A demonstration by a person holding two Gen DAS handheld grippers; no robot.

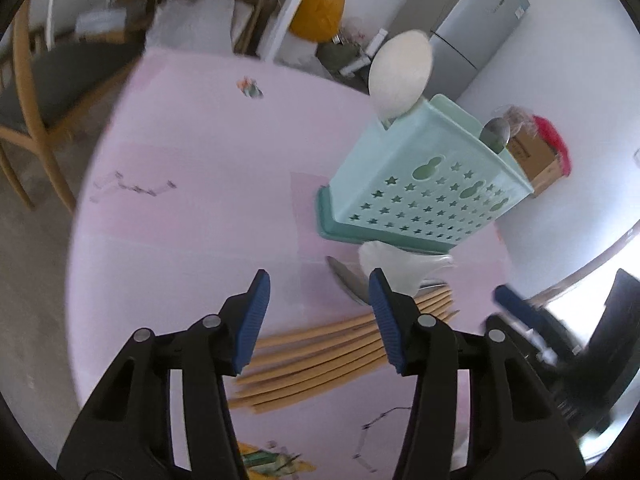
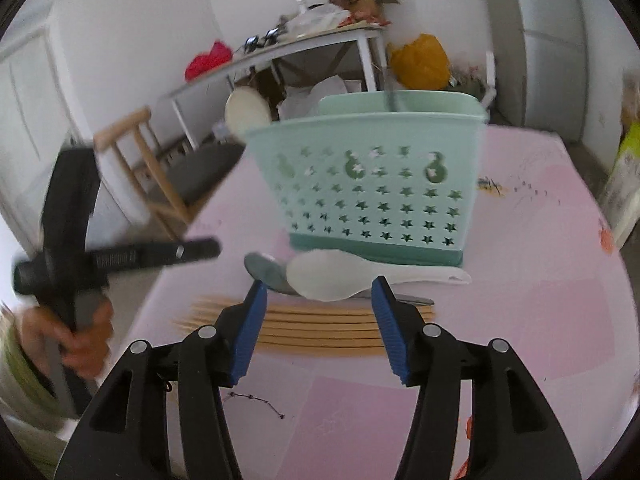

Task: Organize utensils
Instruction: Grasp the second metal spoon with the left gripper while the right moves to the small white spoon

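Observation:
A mint-green utensil holder (image 1: pixel 432 184) (image 2: pixel 372 184) with star holes stands on the pink table. A white rice paddle (image 1: pixel 400 76) and a metal spoon (image 1: pixel 495 133) stick up out of it. In front of it lie a white rice paddle (image 2: pixel 332 276), a metal spoon (image 2: pixel 266 272) and several wooden chopsticks (image 1: pixel 320 354) (image 2: pixel 320 328). My left gripper (image 1: pixel 320 316) is open and empty above the chopsticks. My right gripper (image 2: pixel 318 320) is open and empty over the chopsticks, just short of the lying paddle.
The pink table (image 1: pixel 192 184) has small printed patterns. A wooden chair (image 1: pixel 36 92) (image 2: pixel 160 176) stands by its edge. A white side table (image 2: pixel 280 52) with clutter, a yellow bag (image 2: pixel 420 60) and a fridge (image 1: pixel 476 28) are beyond.

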